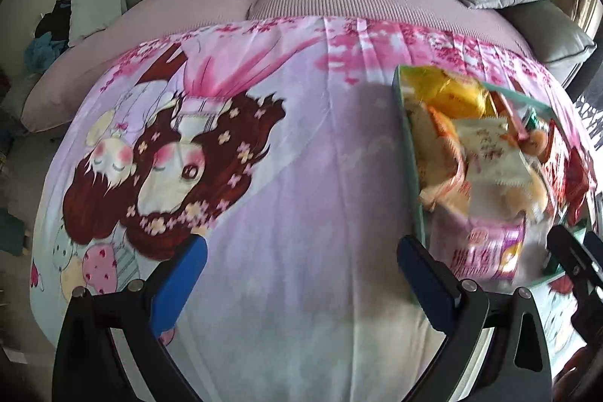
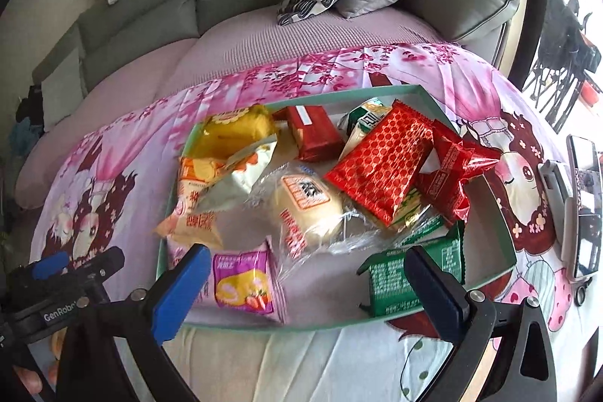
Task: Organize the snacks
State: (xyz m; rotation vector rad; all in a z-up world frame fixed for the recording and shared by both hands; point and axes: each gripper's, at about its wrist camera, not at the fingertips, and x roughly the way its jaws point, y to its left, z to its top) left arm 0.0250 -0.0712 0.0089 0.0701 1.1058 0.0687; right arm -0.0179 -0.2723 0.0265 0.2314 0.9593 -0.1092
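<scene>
- Both grippers hang spread and empty over the cloth: left gripper above bare fabric, right gripper at the tray's near rim.
- Best next move, I'd say: drop the right one on a single flat packet, such as the pink pack, avoiding crinkly overlaps.
- Snacks lie jumbled in the tray: green pack at 4 o'clock, bun centre, red pack at 1, yellow pack at 11.

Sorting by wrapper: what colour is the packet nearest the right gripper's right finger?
Green, clearest in the right wrist view.
</scene>
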